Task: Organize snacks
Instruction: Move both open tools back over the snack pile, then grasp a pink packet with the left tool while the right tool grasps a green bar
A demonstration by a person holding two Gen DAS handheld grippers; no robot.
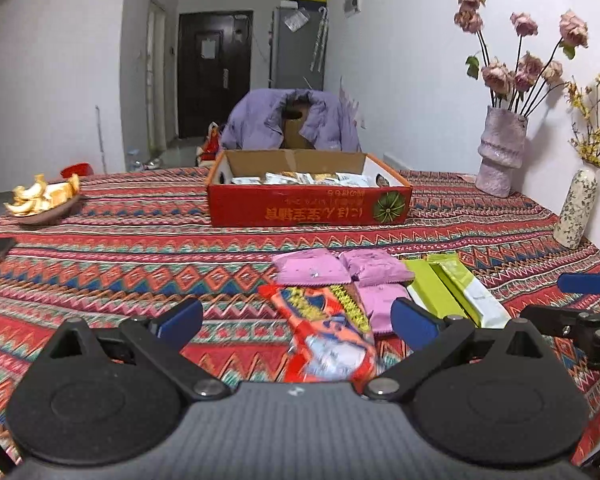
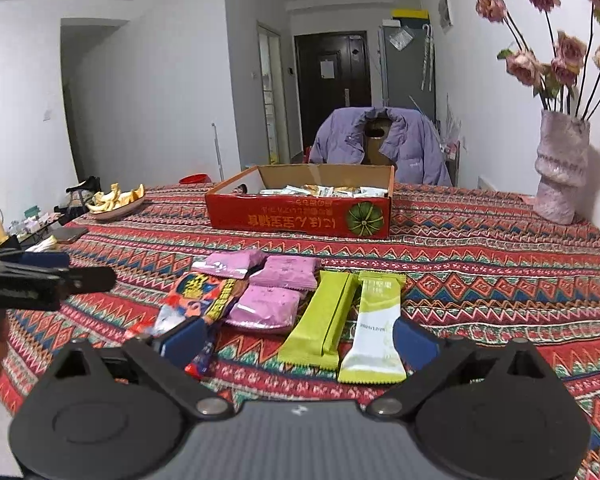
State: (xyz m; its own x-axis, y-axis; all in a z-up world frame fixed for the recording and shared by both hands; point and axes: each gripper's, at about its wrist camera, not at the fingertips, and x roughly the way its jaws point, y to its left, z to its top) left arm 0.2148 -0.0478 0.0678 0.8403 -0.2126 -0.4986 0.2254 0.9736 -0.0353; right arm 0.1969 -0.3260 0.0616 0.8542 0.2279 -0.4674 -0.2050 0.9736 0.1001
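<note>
We find both grippers spread wide and empty: left gripper (image 1: 296,320) over the red packet (image 1: 324,332), right gripper (image 2: 298,338) over 2 green bars (image 2: 340,320). Pick-up pending; next, close, then carry to the box (image 2: 300,216).

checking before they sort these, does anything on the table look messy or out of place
The loose snacks are jumbled: three pink packets overlap each other, and the red printed bag lies askew beside them, while two green bars lie side by side. All sit outside the red box, which already holds packets.
</note>
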